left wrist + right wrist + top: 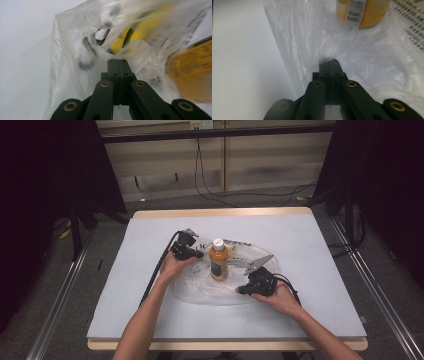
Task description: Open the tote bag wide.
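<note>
Forearms come in from 6 o'clock in the high view, each hand holding a gripper at the edge of a clear plastic bag [220, 287] spread on the table [320, 285]. Left gripper [192, 251] sits at about 9 o'clock of the bottle, right gripper [242, 290] at roughly 4 o'clock

Both gripper views show the black jaws pressed together with bag film pinched between them, so each one's clamped on the plastic, left on the bag's side edge [75, 50], right on a fold near the front [312, 50]

Orange bottle [218, 260] stands upright in the middle of the bag, white cap [218, 242] up, long axis vertical, label facing more or less toward 6 o'clock. It looks like it sits on or inside the film, can't tell for sure which layer

Progress-wise I'd say it's midway: the bottle is placed and both edges are grabbed, but the bag lies flat and slack around it. What's left, my guess, is lifting or pulling the film up around the bottle so it's properly bagged
</note>
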